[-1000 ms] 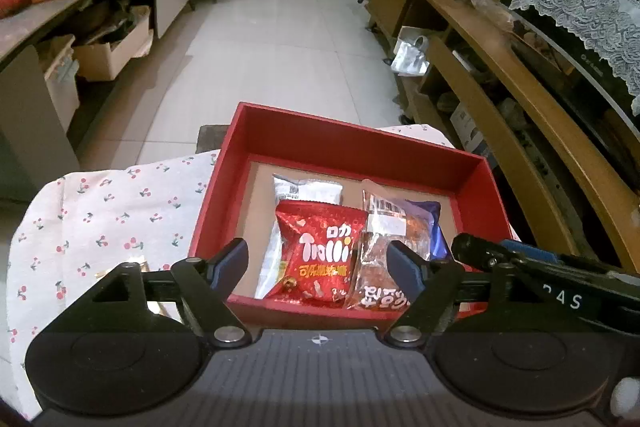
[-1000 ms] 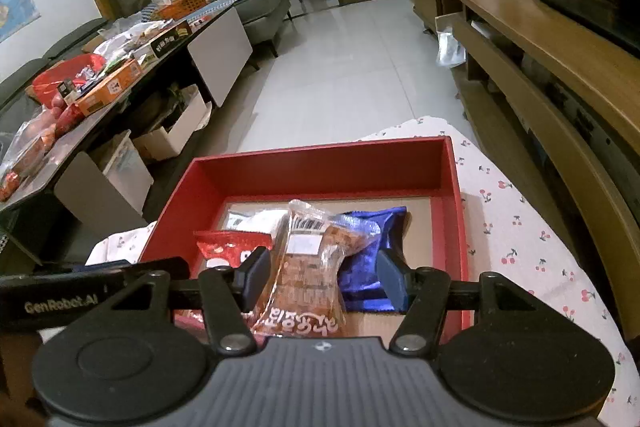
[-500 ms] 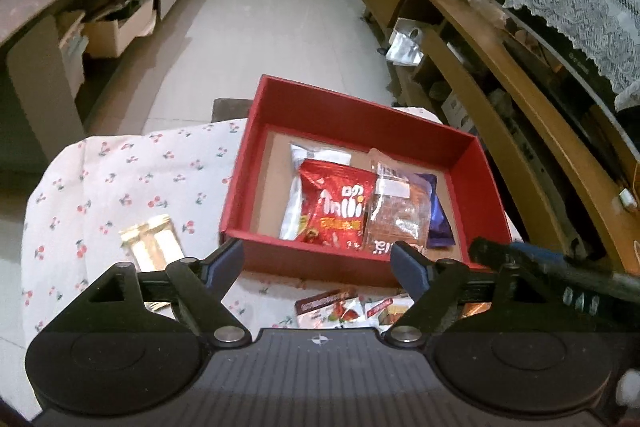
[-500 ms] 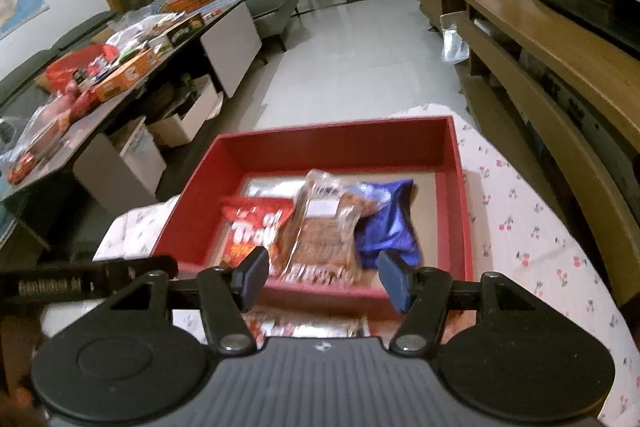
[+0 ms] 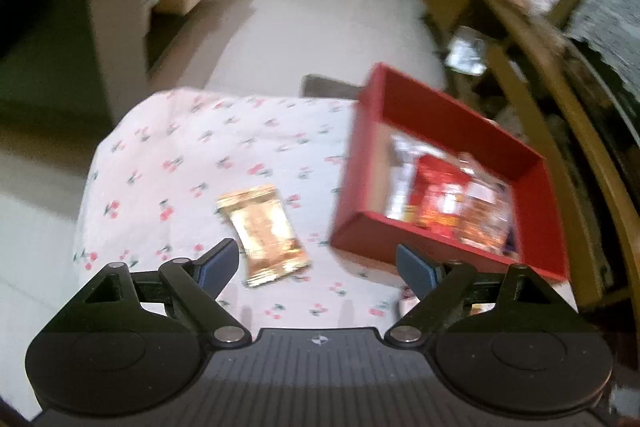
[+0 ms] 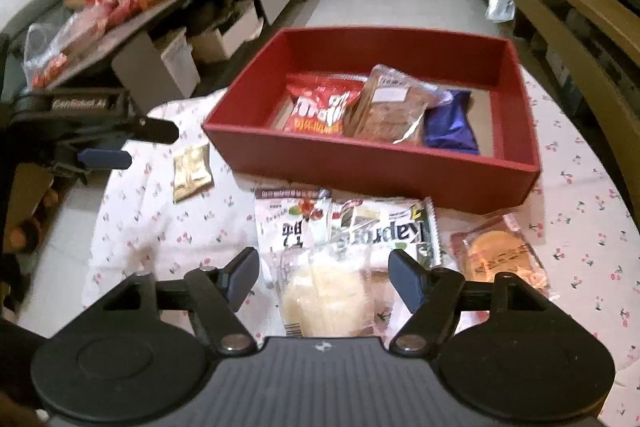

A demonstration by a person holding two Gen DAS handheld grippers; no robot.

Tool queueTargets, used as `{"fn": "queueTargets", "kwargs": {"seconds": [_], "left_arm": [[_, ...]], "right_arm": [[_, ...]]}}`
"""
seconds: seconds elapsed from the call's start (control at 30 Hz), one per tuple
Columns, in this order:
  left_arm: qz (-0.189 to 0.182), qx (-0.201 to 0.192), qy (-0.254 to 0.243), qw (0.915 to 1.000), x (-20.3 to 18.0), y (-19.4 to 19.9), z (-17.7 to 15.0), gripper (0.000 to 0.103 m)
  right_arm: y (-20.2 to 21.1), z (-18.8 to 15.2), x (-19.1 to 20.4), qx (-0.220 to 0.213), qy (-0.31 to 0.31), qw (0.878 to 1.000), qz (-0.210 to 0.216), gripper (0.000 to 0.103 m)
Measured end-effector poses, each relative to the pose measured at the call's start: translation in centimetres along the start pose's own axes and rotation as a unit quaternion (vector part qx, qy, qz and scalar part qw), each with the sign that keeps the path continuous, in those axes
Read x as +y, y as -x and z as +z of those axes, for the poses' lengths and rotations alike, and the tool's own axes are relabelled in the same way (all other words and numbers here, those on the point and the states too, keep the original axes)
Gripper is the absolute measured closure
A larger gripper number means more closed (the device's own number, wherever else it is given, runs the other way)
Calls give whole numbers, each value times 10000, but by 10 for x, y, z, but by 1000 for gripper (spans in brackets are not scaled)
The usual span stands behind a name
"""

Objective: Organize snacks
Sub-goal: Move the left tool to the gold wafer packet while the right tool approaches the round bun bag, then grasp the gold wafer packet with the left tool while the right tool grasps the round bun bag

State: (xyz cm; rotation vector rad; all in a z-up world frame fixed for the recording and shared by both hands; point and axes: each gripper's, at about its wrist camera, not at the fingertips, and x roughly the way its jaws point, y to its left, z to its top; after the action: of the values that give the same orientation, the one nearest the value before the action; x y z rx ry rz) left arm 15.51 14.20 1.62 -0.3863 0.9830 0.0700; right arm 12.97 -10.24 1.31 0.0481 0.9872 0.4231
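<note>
Gold packet lies just ahead of the left tongs, long axis running away from them and leaning left.

From the left wrist view, which is blurred, the left gripper is spread wide and holds nothing; the gold packet lies flat on the cherry-print cloth, its near end close to the left-hand fingertip, off-centre in the gap, with the red box to its right already holding several packs. From the right wrist view, the right gripper is also spread and empty, poised over a pale bun pack and two white packs just short of the box; the gold packet sits well off to its left, beside the left tongs, so I judge the left hand the nearer one.
</note>
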Motion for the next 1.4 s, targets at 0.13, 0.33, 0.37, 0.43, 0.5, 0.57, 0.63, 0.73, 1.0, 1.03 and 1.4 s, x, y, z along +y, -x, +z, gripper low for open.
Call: {"fn": "queueTargets", "kwargs": {"seconds": [0.13, 0.33, 0.37, 0.43, 0.5, 0.57, 0.63, 0.73, 1.0, 1.03, 1.4], "left_arm": [[219, 184, 373, 9989, 12, -26, 6, 13], [820, 390, 418, 9950, 5, -64, 7, 15], [959, 407, 369, 9939, 4, -70, 6, 15], [1234, 261, 183, 9918, -2, -75, 5, 15], [1238, 198, 148, 9920, -3, -76, 5, 17], [1385, 157, 18, 9902, -4, -74, 4, 34], [1434, 137, -139, 9895, -4, -72, 2, 39], [1383, 155, -254, 9899, 0, -64, -3, 52], [1049, 497, -725, 9906, -2, -38, -42, 55], [947, 543, -738, 9913, -1, -34, -49, 56], [553, 658, -882, 9924, -9, -25, -67, 45]], "right_arm": [[-6, 1, 5, 92, 72, 9999, 46, 20], [-9, -2, 4, 176, 177, 9997, 32, 20], [-9, -2, 3, 206, 180, 9996, 22, 20], [-10, -3, 2, 236, 186, 9995, 18, 20], [-10, -4, 1, 253, 213, 9994, 53, 20], [-10, -4, 2, 274, 233, 9993, 77, 20], [-11, -2, 3, 281, 240, 9993, 101, 20], [-9, 0, 3, 257, 221, 9994, 109, 20], [-5, -4, -3, 333, 117, 9993, 141, 20], [-4, -4, -4, 327, 86, 9993, 138, 20], [3, -8, -9, 281, 7, 9992, 299, 15]]}}
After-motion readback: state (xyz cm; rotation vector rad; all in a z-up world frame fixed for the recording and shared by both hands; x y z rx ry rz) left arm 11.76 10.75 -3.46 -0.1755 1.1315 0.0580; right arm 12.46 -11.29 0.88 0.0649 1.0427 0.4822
